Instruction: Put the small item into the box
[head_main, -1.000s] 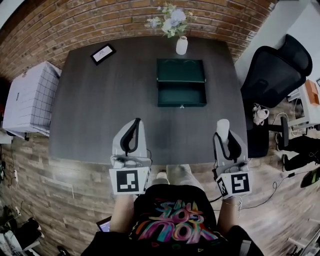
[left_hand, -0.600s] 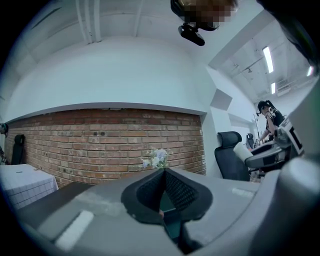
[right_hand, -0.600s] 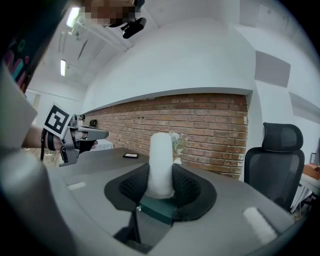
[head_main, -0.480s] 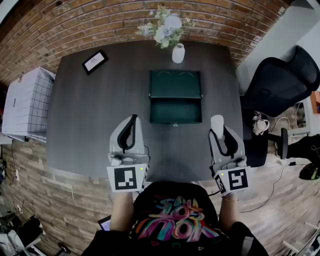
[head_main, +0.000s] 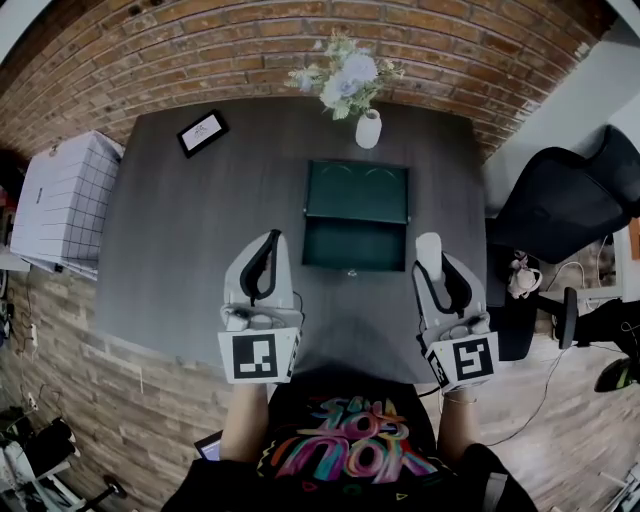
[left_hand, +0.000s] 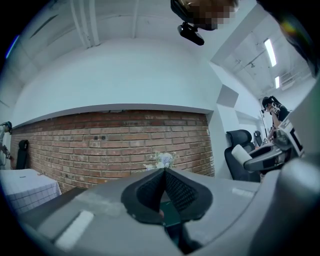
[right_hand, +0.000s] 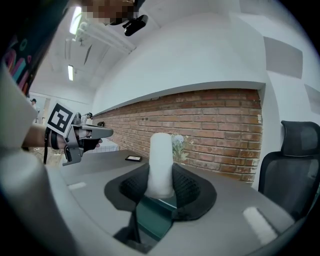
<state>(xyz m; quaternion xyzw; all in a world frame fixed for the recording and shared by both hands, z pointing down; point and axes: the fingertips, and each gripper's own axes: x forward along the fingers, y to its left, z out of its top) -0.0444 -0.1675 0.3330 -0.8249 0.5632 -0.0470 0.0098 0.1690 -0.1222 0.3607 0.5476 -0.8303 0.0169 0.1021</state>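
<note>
A dark green box (head_main: 356, 216) lies open in the middle of the dark table (head_main: 180, 240), its lid folded back toward the far side. My right gripper (head_main: 437, 278) hovers over the table's near right part, shut on a small white cylinder (head_main: 429, 255) that sticks up between its pads; in the right gripper view the white cylinder (right_hand: 161, 165) stands upright in the jaws. The left gripper (head_main: 264, 262) hangs over the near left part, its jaws closed together with nothing between them. Both grippers are short of the box, one on each side.
A white vase with flowers (head_main: 366, 128) stands just behind the box. A small framed card (head_main: 202, 132) lies at the far left of the table. A white gridded cabinet (head_main: 60, 195) stands left of the table, a black office chair (head_main: 565, 205) to the right.
Both grippers have shifted slightly forward over the table toward the box. The right one still holds the white cylinder; the head view has tilted a little.
</note>
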